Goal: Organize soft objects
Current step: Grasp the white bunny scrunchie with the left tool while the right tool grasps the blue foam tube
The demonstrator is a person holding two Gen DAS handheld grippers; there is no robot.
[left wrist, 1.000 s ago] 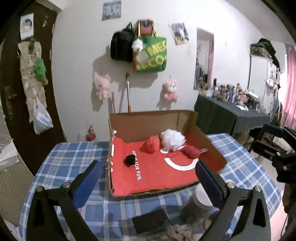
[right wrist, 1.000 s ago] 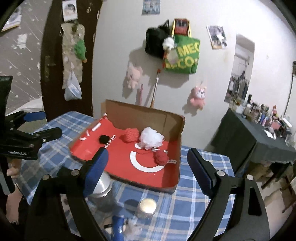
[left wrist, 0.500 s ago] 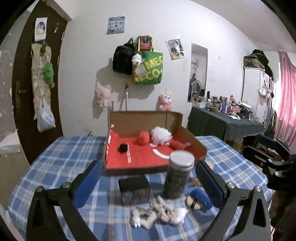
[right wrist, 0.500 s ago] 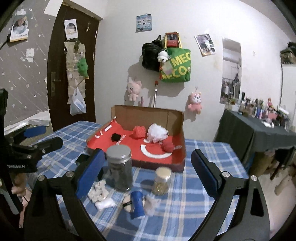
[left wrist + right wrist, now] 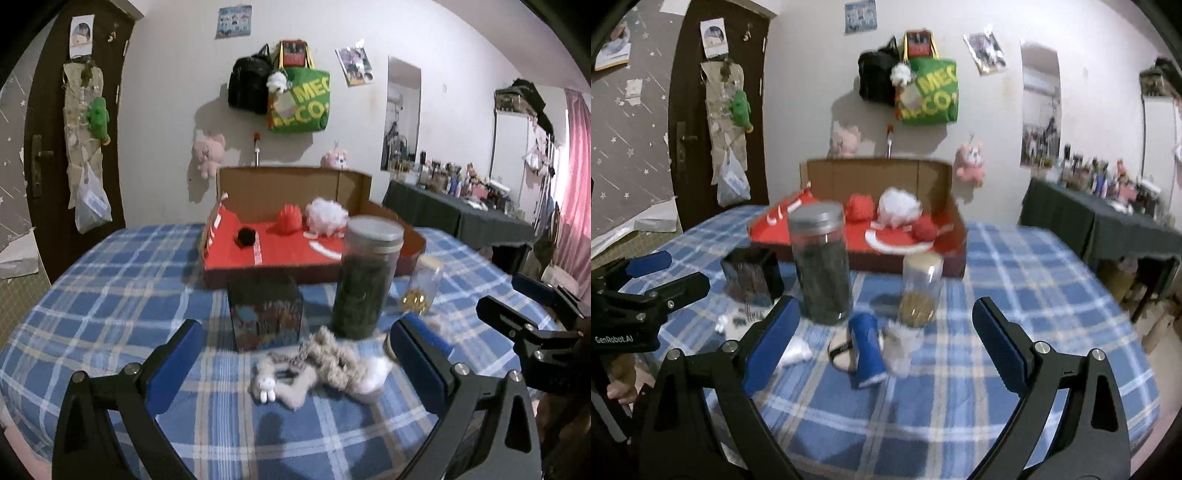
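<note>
A cardboard box with a red lining point(image 5: 280, 254) point(image 5: 864, 240) stands at the table's far side and holds a black pompom point(image 5: 246, 235), a red puff point(image 5: 289, 218), a white puff point(image 5: 325, 214) and a red ball point(image 5: 925, 229). A beige plush keychain pile point(image 5: 317, 363) lies on the checked cloth just ahead of my open, empty left gripper point(image 5: 295, 363). A blue soft roll point(image 5: 866, 345) and white soft bits point(image 5: 899, 345) lie ahead of my open, empty right gripper point(image 5: 882, 339).
A tall dark jar with a grey lid point(image 5: 365, 277) point(image 5: 822, 266), a small jar of gold beads point(image 5: 921, 288) and a black printed box point(image 5: 264, 314) point(image 5: 753, 277) stand between the soft things and the cardboard box. The table's edges fall away left and right.
Both grippers have pulled back and dropped lower, toward the table's near side. The jars, black box and loose soft things now fill the foreground. Both stay open.
</note>
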